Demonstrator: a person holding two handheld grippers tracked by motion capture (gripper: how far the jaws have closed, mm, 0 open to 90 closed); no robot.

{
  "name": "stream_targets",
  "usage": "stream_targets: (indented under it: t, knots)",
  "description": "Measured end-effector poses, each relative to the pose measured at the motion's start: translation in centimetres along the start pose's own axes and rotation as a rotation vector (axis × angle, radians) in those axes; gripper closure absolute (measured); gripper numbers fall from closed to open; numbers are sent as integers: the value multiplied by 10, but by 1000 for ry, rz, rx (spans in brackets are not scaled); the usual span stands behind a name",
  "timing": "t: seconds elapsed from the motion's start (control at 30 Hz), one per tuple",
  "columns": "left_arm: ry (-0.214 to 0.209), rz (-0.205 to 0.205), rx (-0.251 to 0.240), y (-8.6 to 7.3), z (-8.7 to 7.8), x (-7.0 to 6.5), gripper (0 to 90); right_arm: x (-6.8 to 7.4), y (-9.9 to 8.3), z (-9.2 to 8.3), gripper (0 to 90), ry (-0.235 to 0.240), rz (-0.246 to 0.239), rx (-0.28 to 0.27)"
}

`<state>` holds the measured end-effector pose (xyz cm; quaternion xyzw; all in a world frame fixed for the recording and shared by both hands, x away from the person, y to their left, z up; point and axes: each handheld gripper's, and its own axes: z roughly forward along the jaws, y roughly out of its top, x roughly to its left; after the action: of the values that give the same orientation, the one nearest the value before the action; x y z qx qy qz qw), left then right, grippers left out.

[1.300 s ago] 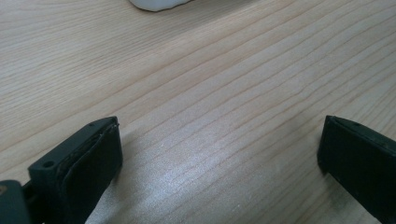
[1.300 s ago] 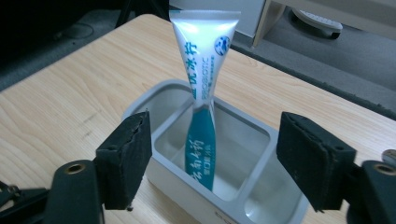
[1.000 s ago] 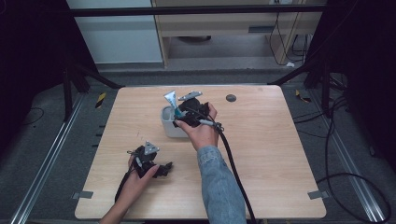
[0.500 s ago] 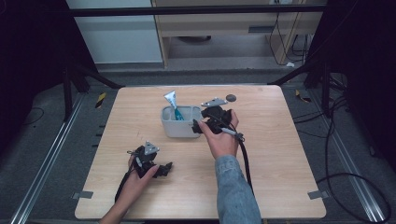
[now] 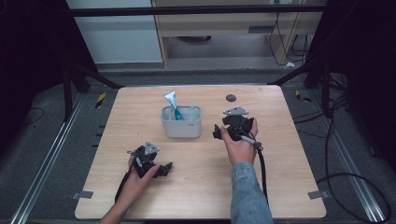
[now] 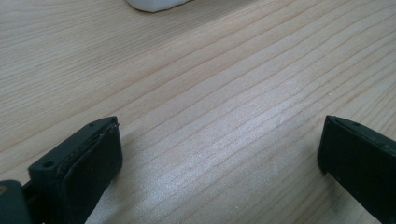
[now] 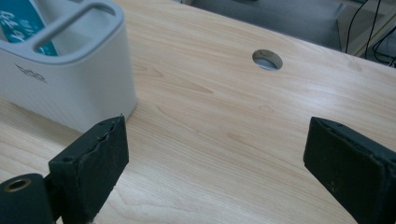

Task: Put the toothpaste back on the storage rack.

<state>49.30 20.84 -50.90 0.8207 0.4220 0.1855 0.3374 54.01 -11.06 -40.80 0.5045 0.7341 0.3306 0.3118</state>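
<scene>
A white holder [image 5: 182, 123] stands mid-table with a teal and white tube [image 5: 172, 103] leaning upright in its left compartment. My right gripper [image 5: 227, 125] is just to the right of the holder, low over the wood, apart from it. In the right gripper view its jaws [image 7: 217, 128] stand wide apart with only bare table between them; they have just been opening. The holder [image 7: 70, 88] and tube [image 7: 23, 23] are at that view's left. My left gripper [image 5: 164, 169] rests near the front left, open [image 6: 219, 133] over bare wood, with the holder's base [image 6: 154, 4] far ahead.
The wooden table [image 5: 280, 186] has a round cable hole [image 5: 230, 97] at the back, right of the holder, and in the right gripper view this hole [image 7: 267, 59] lies ahead. A cable trails from each gripper toward the front edge. Metal rails run along both sides of the table.
My right gripper has moved from above the holder to the right and lower, to just above the table. The tube stays in the holder. The left hand has not moved.
</scene>
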Motion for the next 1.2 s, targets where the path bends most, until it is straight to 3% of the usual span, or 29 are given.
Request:
stream_targets:
  t: [0.3, 0.4, 0.7, 0.9, 1.1, 1.2]
  knots:
    - [0, 1, 1, 0, 0, 0, 0, -22, -21, 4, 70, -38, 29, 53]
    - [0, 1, 1, 0, 0, 0, 0, -30, -31, 5, 73, -53, 65, 73]
    - [0, -1, -2, 0, 0, 0, 0, -47, -53, 4, 74, -74, 86, 102]
    - [0, 1, 0, 0, 0, 0, 0, -60, -73, 3, 72, -86, 150, 84]
    - [0, 1, 0, 0, 0, 0, 0, -64, -82, 3, 70, -82, 182, 93]
    - [0, 2, 1, 0, 0, 0, 0, -64, -85, 4, 71, -82, 175, 95]
